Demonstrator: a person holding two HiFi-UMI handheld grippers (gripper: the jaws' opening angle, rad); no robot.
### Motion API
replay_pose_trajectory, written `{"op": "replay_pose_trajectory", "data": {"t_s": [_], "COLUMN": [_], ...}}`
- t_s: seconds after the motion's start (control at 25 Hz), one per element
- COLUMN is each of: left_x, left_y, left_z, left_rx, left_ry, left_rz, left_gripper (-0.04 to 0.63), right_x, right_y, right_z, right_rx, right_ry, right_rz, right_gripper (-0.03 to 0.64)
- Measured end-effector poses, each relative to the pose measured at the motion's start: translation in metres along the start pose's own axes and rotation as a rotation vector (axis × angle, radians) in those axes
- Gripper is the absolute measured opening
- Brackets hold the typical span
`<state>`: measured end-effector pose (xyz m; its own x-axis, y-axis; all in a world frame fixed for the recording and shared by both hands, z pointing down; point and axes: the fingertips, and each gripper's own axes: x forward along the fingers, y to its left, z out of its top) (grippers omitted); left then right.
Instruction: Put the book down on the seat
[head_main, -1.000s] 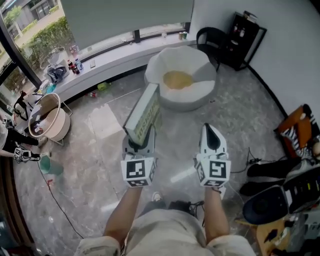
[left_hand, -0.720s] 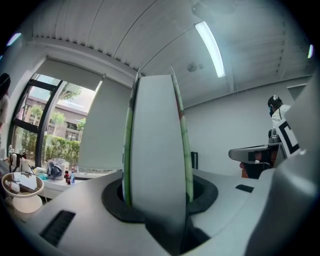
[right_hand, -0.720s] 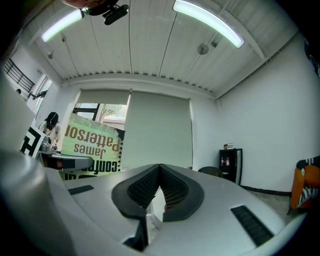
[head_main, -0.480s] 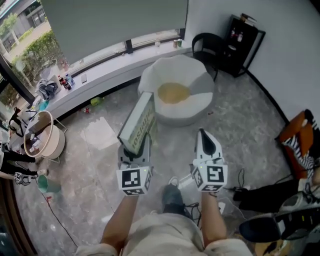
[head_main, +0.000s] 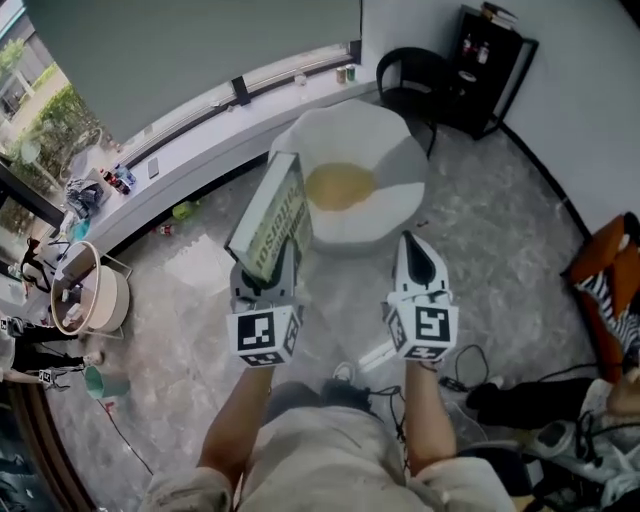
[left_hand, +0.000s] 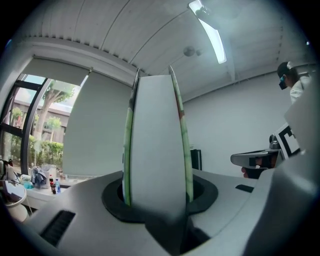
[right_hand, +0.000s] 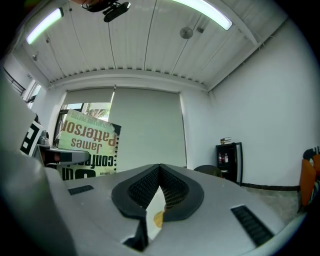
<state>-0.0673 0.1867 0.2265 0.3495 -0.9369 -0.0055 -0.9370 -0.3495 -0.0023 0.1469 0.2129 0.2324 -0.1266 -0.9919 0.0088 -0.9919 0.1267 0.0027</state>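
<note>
My left gripper (head_main: 268, 272) is shut on the lower edge of a green-and-white book (head_main: 270, 215) and holds it upright above the floor. The left gripper view shows the book (left_hand: 155, 140) edge-on, rising from between the jaws of the left gripper (left_hand: 155, 200). A white beanbag seat (head_main: 390, 190) with a yellow cushion (head_main: 340, 185) stands just beyond the book. To the right, my right gripper (head_main: 415, 258) is shut and holds nothing. In its own view the right gripper (right_hand: 159, 172) has its pads together, and the book's cover (right_hand: 90, 145) shows at the left.
A black chair (head_main: 412, 75) and a black cabinet (head_main: 490, 60) stand behind the seat. A window ledge with bottles (head_main: 115, 180) runs along the left, with a round basket (head_main: 85, 300) below it. Cables (head_main: 470, 375) and an orange item (head_main: 610, 290) lie at the right.
The person has stepped forward, so the seat now lies closer to both grippers. The book stays upright in the left gripper. The right gripper stays shut beside it.
</note>
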Motion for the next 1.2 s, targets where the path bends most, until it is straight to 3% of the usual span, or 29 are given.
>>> {"op": "replay_pose_trajectory", "data": {"t_s": [0.4, 0.92, 1.2], "left_x": [0.113, 0.355, 0.439], "left_y": [0.021, 0.106, 0.131], "left_z": [-0.021, -0.044, -0.049], "left_rx": [-0.032, -0.087, -0.096], "left_ry": [-0.008, 0.030, 0.058], "left_rz": [-0.005, -0.089, -0.130], "left_gripper": [0.168, 0.168, 0.169], "right_x": [0.098, 0.344, 0.424], "right_y": [-0.036, -0.056, -0.072], "right_z": [-0.019, -0.021, -0.028], "right_rx": [-0.052, -0.079, -0.103], "right_ry": [0.039, 0.054, 0.062], "right_rz": [-0.003, -0.061, -0.094], "right_gripper": [0.002, 0.002, 0.002]}}
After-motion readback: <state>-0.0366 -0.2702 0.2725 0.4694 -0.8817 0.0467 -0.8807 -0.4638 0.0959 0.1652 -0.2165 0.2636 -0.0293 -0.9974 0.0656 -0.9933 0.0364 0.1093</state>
